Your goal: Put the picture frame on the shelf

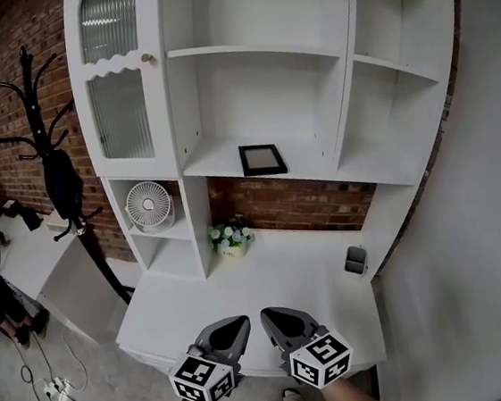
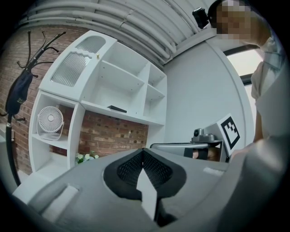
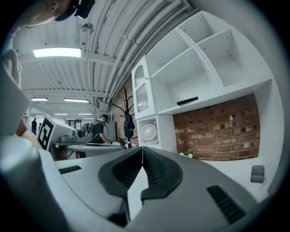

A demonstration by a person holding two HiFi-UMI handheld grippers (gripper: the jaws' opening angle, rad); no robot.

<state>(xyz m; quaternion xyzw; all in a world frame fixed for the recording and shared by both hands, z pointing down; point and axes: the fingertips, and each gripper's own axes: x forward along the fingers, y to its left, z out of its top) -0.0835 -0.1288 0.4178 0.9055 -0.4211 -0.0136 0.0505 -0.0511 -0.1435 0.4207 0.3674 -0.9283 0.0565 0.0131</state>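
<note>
Your shelf [image 1: 261, 52] is white, the frame [image 1: 262, 159] black, the wall [image 1: 298, 204] red brick, the fan [image 1: 148, 204] white. Your left gripper [image 1: 241, 320] and right gripper [image 1: 267, 314] are grey, with black-and-white patterned cubes [image 1: 203, 377].

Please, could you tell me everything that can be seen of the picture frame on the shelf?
The picture frame is a small rectangle with a thin black border around a pale grey centre; its material cannot be told. It lies flat on the white shelf, on the lower board of the wide middle compartment, near the front edge. In the two gripper views it shows only as a thin dark slab. Only the board touches it.
</note>
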